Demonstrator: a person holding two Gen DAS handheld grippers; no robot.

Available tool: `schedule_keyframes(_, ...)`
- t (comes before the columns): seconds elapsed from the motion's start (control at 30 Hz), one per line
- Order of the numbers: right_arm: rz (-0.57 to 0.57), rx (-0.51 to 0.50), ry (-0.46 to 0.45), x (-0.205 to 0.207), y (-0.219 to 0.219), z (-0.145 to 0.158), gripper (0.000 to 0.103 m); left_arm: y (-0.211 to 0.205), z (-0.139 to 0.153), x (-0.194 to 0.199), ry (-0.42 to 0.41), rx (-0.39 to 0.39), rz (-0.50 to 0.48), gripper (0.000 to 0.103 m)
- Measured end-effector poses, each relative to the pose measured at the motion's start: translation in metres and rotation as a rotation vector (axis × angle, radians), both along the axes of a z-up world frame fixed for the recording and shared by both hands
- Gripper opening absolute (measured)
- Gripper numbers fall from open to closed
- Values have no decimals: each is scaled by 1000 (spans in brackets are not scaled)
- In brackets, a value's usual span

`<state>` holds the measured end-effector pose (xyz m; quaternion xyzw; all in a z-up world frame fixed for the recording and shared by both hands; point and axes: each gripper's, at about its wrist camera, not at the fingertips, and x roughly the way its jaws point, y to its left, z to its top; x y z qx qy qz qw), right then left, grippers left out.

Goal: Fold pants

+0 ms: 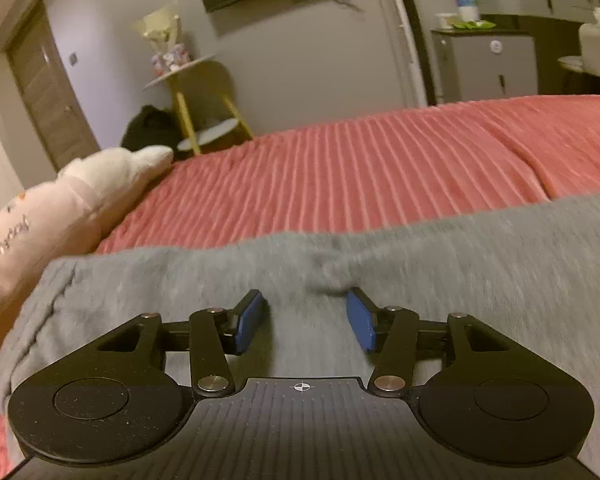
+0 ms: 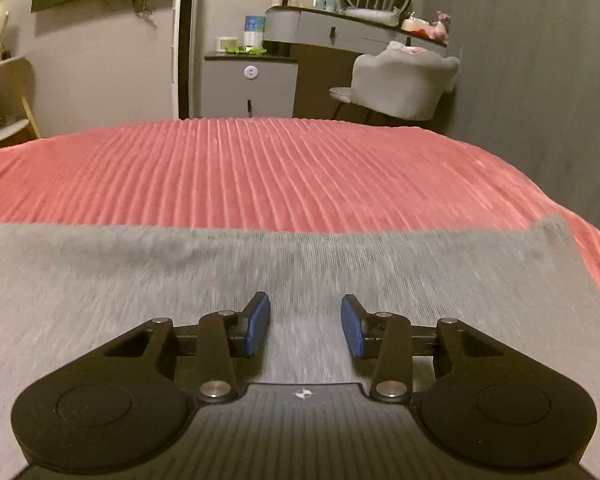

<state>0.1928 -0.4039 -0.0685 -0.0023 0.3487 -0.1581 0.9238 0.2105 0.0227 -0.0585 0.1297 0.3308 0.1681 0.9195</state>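
Note:
Grey pants (image 1: 480, 264) lie flat across the near part of a bed with a red ribbed cover (image 1: 360, 168). In the left wrist view my left gripper (image 1: 306, 308) is open just above the grey cloth, with a small raised wrinkle (image 1: 332, 276) between and ahead of its blue pads (image 1: 250, 322). In the right wrist view the pants (image 2: 140, 280) stretch left to right, ending in a corner (image 2: 552, 236) at the right. My right gripper (image 2: 305, 312) is open over the cloth and holds nothing.
A white pillow with writing (image 1: 60, 208) lies at the bed's left edge. Beyond the red cover (image 2: 260, 172) stand a yellow-legged side table (image 1: 204, 112), a grey cabinet (image 2: 250, 84), a grey chair (image 2: 404, 80) and a dressing table (image 2: 340, 28).

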Motion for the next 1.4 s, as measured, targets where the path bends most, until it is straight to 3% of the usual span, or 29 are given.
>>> schedule_keyframes(0.03, -13, -6, 4, 9, -5, -2, 43, 0, -2, 7, 0, 21, 1, 62)
schedule_keyframes(0.1, -39, -28, -2, 24, -7, -2, 60, 5, -2, 21, 9, 8, 50, 82)
schedule_keyframes(0.13, -49, -30, -8, 28, -7, -2, 62, 12, 4, 21, 16, -28, 85, 85)
schedule_keyframes(0.17, -55, -16, -10, 31, -9, 1, 62, 17, 12, 20, 32, -81, 97, 78)
schedule_keyframes(0.23, -47, 31, -14, 21, -5, 14, 49, 16, 27, 9, 41, -141, 85, 67)
schedule_keyframes(0.33, 116, 117, -35, -8, 27, 27, 45, -12, 41, -15, 5, -248, -55, 72)
schedule_keyframes(0.4, 236, 100, -8, -20, 56, 19, 45, -36, 40, -21, 14, -300, -146, 77)
schedule_keyframes(0.47, 254, 0, -32, -24, 74, 9, 45, -64, 28, -20, 50, -271, -217, 80)
schedule_keyframes(0.5, 253, -2, -43, -23, 72, 6, 46, -73, 19, -17, 59, -217, -216, 81)
schedule_keyframes(0.57, 207, 76, -52, -20, 51, 8, 50, -75, 9, -10, 29, -126, -198, 96)
schedule_keyframes(0.67, 57, 43, -35, -21, 14, 13, 50, -51, 16, -2, 33, -153, -134, 97)
schedule_keyframes(0.73, -68, 43, -15, -39, -23, 20, 50, -39, 23, -5, 17, -60, -60, 95)
schedule_keyframes(0.83, -289, 160, -62, -104, -95, 34, 50, -7, 23, -8, 80, 48, 112, 83)
schedule_keyframes(0.87, -366, 220, -94, -133, -119, 38, 50, 6, 21, -12, 107, 53, 166, 84)
schedule_keyframes(0.93, -515, 335, -169, -194, -159, 40, 51, 25, 24, -32, 82, 4, 242, 84)
schedule_keyframes(1.0, -637, 462, -228, -245, -191, 33, 51, 29, 31, -52, 72, -94, 296, 83)
schedule_keyframes(1.07, -673, 614, -260, -275, -214, 17, 50, 25, 35, -77, 38, -243, 324, 84)
schedule_keyframes(1.13, -666, 786, -310, -288, -229, 0, 44, 11, 35, -102, 16, -396, 286, 89)
schedule_keyframes(1.2, -650, 892, -363, -287, -238, -12, 44, -6, 36, -113, 16, -413, 231, 89)
schedule_keyframes(1.27, -634, 946, -396, -276, -242, -20, 44, -22, 37, -120, 40, -381, 171, 90)
schedule_keyframes(1.4, -590, 991, -377, -252, -252, -25, 48, -18, 39, -120, 58, -382, 156, 91)
